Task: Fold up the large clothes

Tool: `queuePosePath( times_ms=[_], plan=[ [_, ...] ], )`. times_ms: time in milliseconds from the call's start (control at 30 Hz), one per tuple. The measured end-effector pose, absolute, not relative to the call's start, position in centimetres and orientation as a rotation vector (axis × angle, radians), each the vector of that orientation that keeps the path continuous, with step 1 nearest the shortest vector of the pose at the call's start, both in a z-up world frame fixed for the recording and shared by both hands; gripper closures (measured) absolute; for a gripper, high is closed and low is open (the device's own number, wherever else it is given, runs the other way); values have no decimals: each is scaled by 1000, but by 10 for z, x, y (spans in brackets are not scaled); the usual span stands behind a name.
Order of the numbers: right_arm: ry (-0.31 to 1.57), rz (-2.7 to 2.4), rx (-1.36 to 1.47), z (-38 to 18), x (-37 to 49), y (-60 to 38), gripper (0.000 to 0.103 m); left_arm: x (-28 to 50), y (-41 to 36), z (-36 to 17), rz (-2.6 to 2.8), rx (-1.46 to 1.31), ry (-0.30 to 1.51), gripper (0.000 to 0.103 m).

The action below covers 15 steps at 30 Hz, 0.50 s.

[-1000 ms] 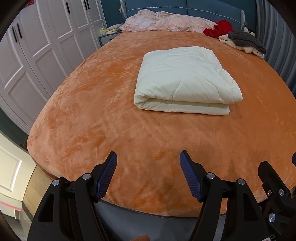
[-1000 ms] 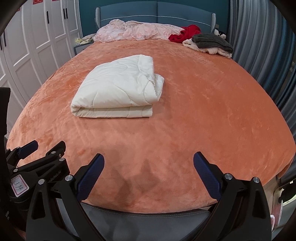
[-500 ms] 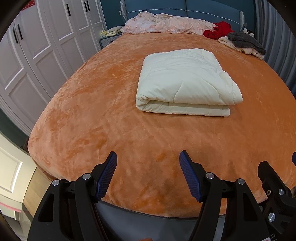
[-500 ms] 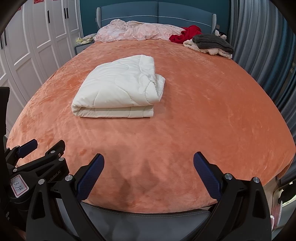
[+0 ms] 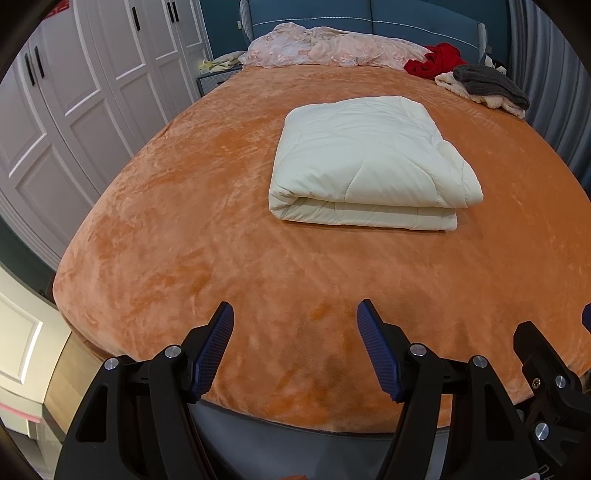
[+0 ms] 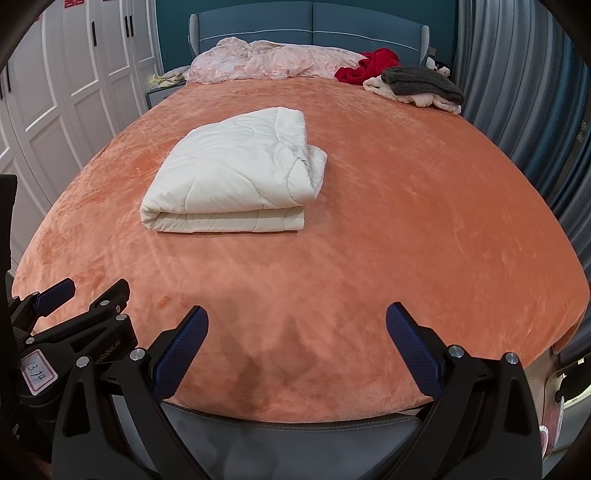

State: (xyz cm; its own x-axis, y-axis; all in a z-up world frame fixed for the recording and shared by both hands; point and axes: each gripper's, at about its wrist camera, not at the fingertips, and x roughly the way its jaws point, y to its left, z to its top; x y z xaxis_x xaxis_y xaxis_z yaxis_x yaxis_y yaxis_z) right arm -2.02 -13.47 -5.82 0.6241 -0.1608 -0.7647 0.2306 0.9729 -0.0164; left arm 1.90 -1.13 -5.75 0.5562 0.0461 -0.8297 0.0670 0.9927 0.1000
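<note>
Sitting square in the middle of the bed is the cream quilt (image 5: 373, 162), folded into a thick, layered rectangle with its rounded fold facing the foot of the bed and its stacked edges showing along the near side. In the right wrist view the same quilt (image 6: 236, 177) lies left of centre, its right end bunched a little where the layers overlap. Beneath it, the orange plush bedspread (image 5: 221, 240) covers the whole mattress, smooth around the bundle.

And here are the two tools, both at the foot of the bed, well apart from the quilt. The left gripper (image 5: 295, 347) hangs over the near edge of the bedspread, jaws spread wide, nothing between the blue pads. The right gripper (image 6: 297, 354) is spread just as wide, also empty, just beside its partner; the left one's black frame shows at the lower left of the right wrist view.

Further back, a pale pink crumpled cover (image 6: 273, 61) lies along the blue headboard (image 6: 310, 18). To its right sits a red garment (image 6: 369, 66), then a grey knit piece (image 6: 421, 83) on top of cream clothing. White wardrobe doors (image 5: 92, 92) line the left side, and blue-grey curtains (image 6: 517, 92) hang on the right.
</note>
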Motion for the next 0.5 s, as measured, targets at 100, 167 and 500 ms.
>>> queuePosePath(
  times_ms=[100,167,500],
  plan=[
    [868,-226,85,-59,-20,-136,8,19,-12,-57,-12,124,982,37],
    [869,-225,84,-59,-21,-136,8,18,-12,-58,-14,123,981,39],
    [869,-227,84,-59,-20,-135,8,19,-11,-58,-16,120,985,39]
  ],
)
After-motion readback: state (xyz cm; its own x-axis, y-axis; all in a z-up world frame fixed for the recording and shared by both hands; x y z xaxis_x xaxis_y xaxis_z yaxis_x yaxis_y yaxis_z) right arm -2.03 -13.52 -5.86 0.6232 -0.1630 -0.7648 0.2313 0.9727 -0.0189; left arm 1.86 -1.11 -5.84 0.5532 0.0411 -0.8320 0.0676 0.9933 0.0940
